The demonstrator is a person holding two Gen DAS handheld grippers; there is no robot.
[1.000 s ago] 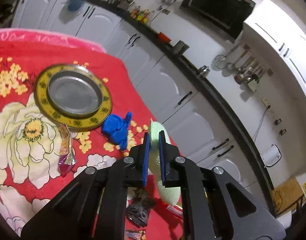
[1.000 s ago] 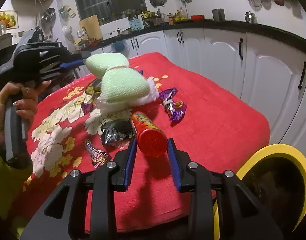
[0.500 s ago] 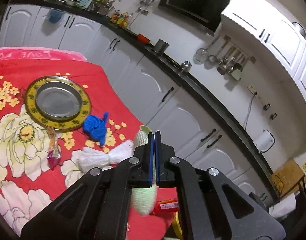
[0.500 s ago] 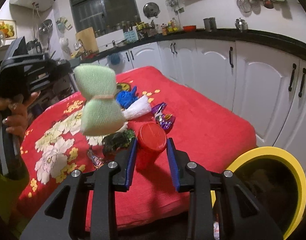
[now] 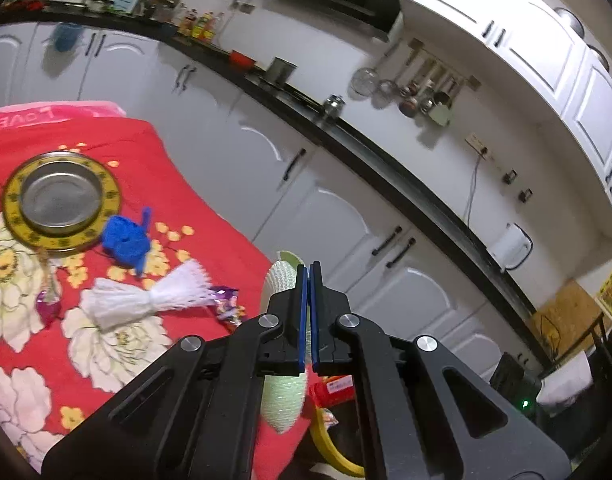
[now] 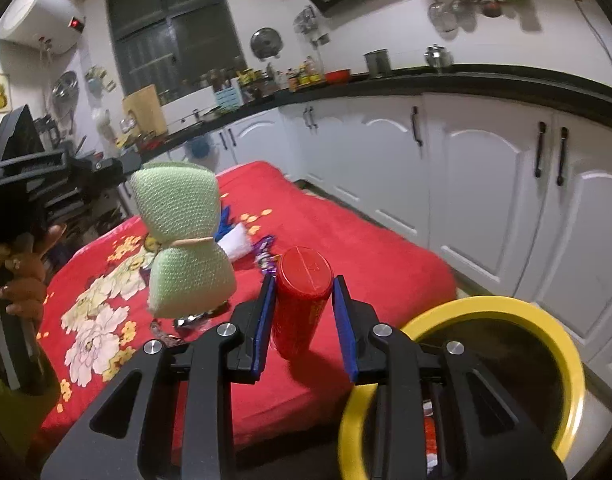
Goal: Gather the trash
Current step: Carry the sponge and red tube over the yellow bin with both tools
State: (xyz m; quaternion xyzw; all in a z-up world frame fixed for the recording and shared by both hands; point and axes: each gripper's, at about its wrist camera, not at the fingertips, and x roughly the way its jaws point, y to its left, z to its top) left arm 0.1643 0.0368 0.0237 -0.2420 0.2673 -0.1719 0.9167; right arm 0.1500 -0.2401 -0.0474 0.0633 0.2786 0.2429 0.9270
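My left gripper (image 5: pixel 309 312) is shut on a pale green foam net wrap (image 5: pixel 282 400), pinched at its tied waist and held in the air off the table's edge; it also shows in the right wrist view (image 6: pixel 183 236). My right gripper (image 6: pixel 303 320) is shut on a red can (image 6: pixel 299 300), lifted near the table's front edge. A yellow-rimmed bin (image 6: pixel 494 308) stands on the floor at the lower right, its rim (image 5: pixel 330 448) also below the left gripper.
On the red flowered cloth (image 5: pixel 105 360) lie a white net wrap (image 5: pixel 145 300), a blue net wrap (image 5: pixel 125 236), candy wrappers (image 5: pixel 227 304) and a gold-rimmed steel plate (image 5: pixel 59 200). White cabinets (image 6: pixel 486 184) run along the right.
Both grippers have risen and moved toward the table edge and bin. The green wrap swung to hang upright; the red can is lifted off the cloth.
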